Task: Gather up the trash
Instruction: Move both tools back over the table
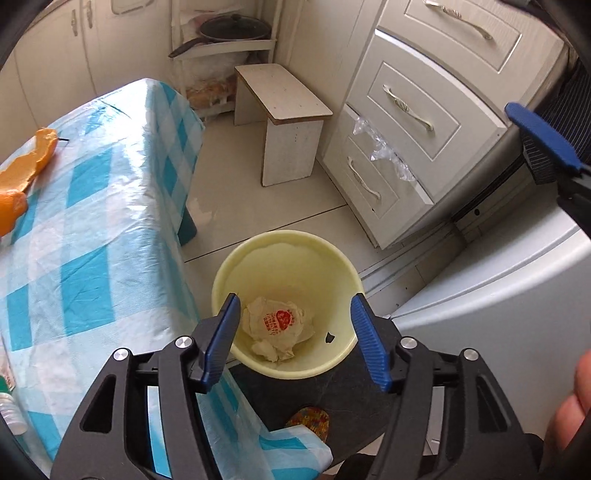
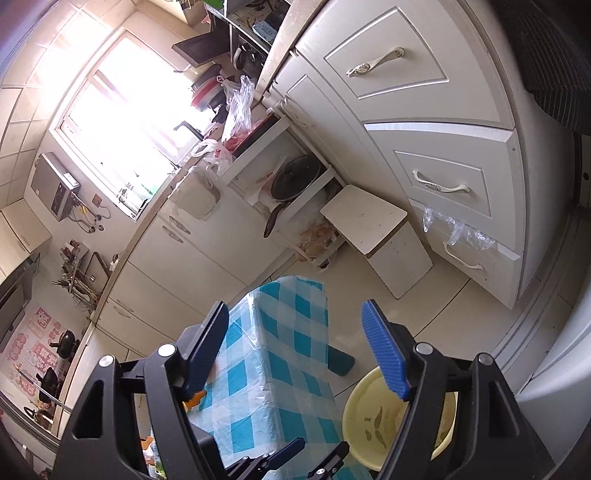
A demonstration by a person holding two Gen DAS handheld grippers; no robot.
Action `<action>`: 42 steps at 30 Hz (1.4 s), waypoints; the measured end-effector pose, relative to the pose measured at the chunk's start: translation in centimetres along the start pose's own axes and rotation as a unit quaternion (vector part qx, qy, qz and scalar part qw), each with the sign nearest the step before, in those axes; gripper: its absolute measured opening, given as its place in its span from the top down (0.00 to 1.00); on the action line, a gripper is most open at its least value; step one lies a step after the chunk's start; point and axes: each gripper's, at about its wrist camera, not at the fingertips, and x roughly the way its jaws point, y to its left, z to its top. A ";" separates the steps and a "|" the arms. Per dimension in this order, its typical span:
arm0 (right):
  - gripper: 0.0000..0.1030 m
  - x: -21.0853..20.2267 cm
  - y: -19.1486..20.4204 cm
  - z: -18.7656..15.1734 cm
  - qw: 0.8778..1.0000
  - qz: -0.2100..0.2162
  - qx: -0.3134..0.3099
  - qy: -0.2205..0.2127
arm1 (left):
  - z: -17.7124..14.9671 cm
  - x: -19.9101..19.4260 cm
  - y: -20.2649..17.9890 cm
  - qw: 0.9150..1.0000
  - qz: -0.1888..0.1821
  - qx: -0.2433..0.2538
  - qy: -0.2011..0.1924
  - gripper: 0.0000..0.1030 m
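I note a table [image 1: 85, 236] under a blue-and-white checked cloth [image 2: 280, 354]. A small white stool [image 1: 284, 122] stands on the tiled floor [image 1: 258, 206] between the table and a bank of white drawers [image 1: 417, 110]. Clear plastic film [image 1: 380, 147] hangs from the lowest drawer's top edge. Behind the stool I see a white rack [image 2: 280, 184] holding a lidded black pan [image 1: 232, 29]. A bright window [image 2: 125, 122] sits above the counter [image 2: 177, 188] in the right view.
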 end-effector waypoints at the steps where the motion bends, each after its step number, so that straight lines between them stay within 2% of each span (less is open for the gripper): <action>1: 0.30 0.0 0.2 0.0 1.000 0.000 -0.001 0.000 | -0.2 -0.7 0.4 1.000 0.002 -0.001 -0.004 0.41; 4: 0.30 0.4 0.9 -0.3 1.000 -0.001 -0.007 0.003 | -1.3 -3.6 1.8 1.000 0.007 -0.001 -0.025 0.36; 6: 0.30 0.6 1.5 -0.6 1.000 0.002 -0.010 0.008 | -2.3 -6.0 3.2 0.999 0.020 0.001 -0.043 0.32; 9: 0.29 1.2 2.5 -1.2 1.000 0.003 -0.021 0.016 | -4.0 -9.6 6.4 0.997 0.043 -0.008 -0.067 0.30; 15: 0.28 2.6 5.2 -3.0 0.997 0.006 -0.058 0.044 | -7.8 -17.0 14.6 0.987 0.087 -0.078 -0.110 0.29; 18: 0.28 3.3 6.6 -4.1 0.995 0.009 -0.081 0.060 | -10.1 -20.3 19.1 0.976 0.120 -0.125 -0.130 0.28; 21: 0.28 4.1 8.3 -5.3 0.991 0.015 -0.106 0.077 | -12.2 -22.6 24.0 0.961 0.153 -0.180 -0.141 0.28; 25: 0.28 5.0 10.5 -7.1 0.985 0.022 -0.140 0.097 | -14.1 -24.3 30.1 0.938 0.184 -0.254 -0.143 0.28; 27: 0.27 5.5 11.6 -8.1 0.981 0.025 -0.159 0.111 | -14.3 -24.7 31.7 0.933 0.198 -0.264 -0.143 0.28; 29: 0.27 6.1 12.5 -9.0 0.976 0.028 -0.176 0.125 | -13.9 -24.4 32.8 0.934 0.218 -0.250 -0.135 0.28; 32: 0.27 7.1 13.8 -10.6 0.967 0.034 -0.203 0.151 | -13.1 -23.2 34.4 0.940 0.239 -0.220 -0.109 0.27; 34: 0.26 7.9 14.7 -11.9 0.959 0.038 -0.224 0.172 | -12.6 -22.3 35.5 0.939 0.254 -0.211 -0.097 0.27; 36: 0.26 8.6 15.8 -13.5 0.948 0.051 -0.244 0.198 | -12.0 -21.5 36.6 0.943 0.254 -0.199 -0.082 0.27; 38: 0.26 9.3 17.0 -15.3 0.935 0.070 -0.262 0.228 | -11.3 -20.8 37.4 0.944 0.262 -0.188 -0.074 0.27; 42: 0.26 10.2 20.3 -20.3 0.894 0.101 -0.333 0.283 | -10.2 -19.0 38.2 0.949 0.273 -0.153 -0.048 0.27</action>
